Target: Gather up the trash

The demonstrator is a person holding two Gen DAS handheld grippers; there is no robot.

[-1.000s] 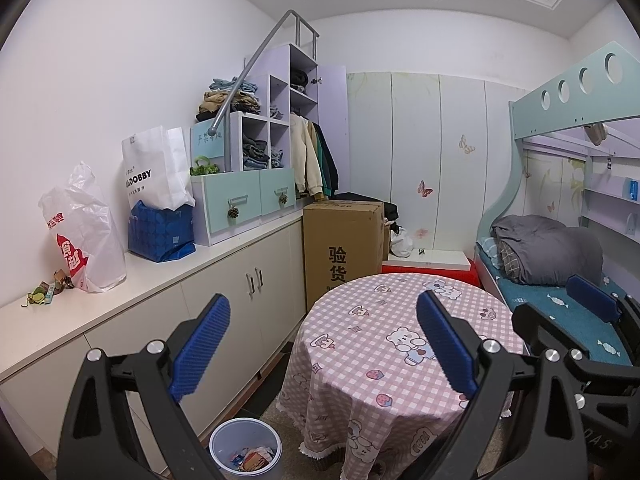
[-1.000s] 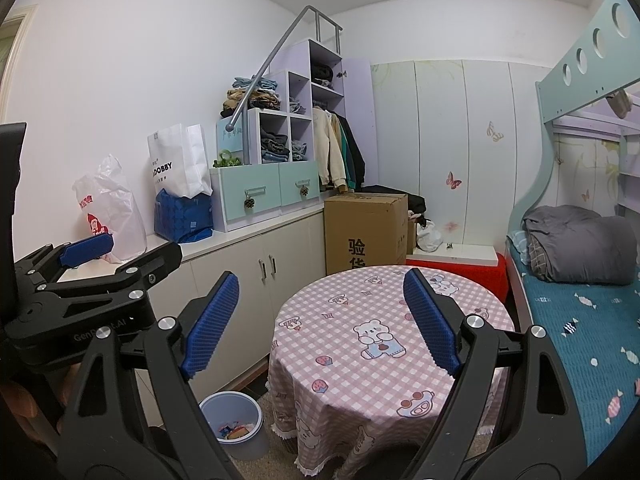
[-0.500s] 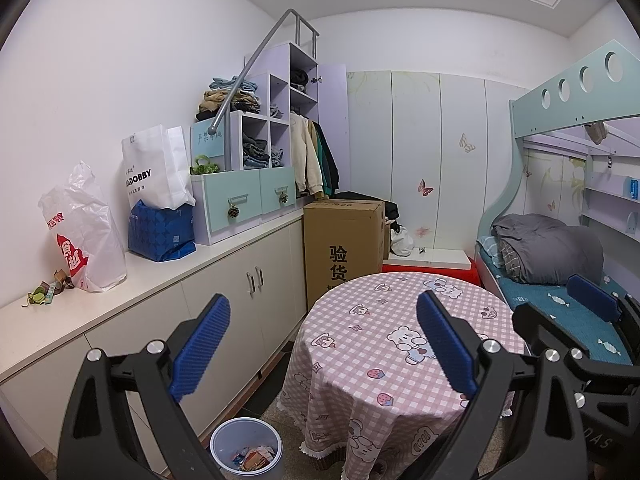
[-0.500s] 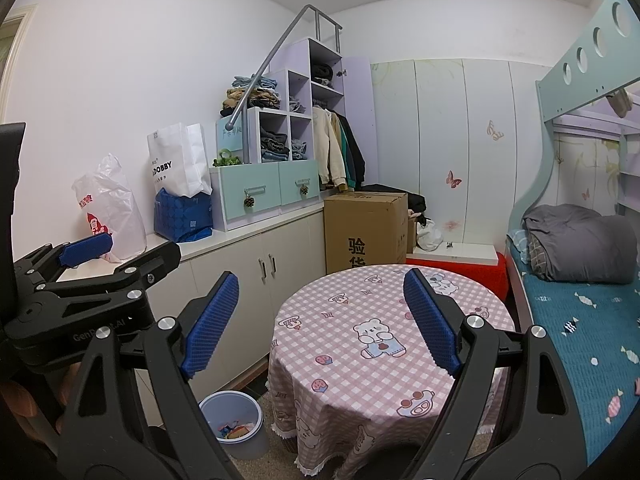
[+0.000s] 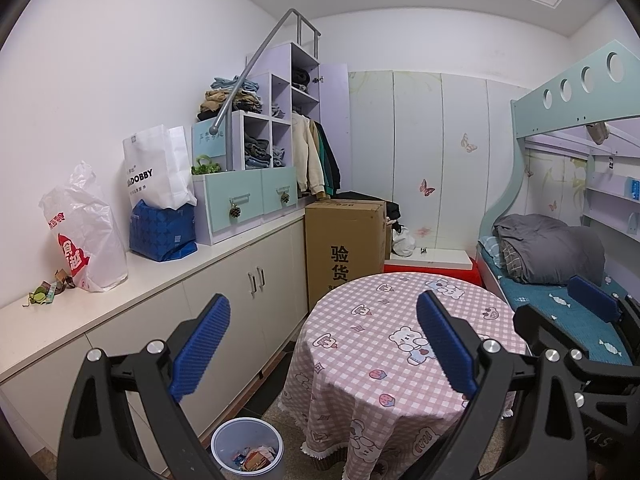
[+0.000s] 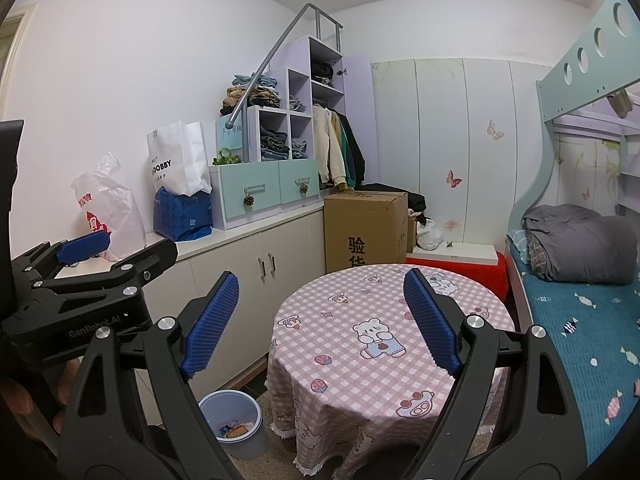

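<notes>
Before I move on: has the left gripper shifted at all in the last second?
No. The left gripper frames the round table and the trash bin exactly as it did a second ago, jaws open and empty.

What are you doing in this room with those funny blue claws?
A person holds two claw tools to collect trash. The left gripper and the right gripper are both open and empty, held above the round table with the pink checked bear cloth. Some crumpled wrappers lie on the white counter beside a white plastic bag with red print. The small grey bin on the floor already has some trash inside.
</notes>
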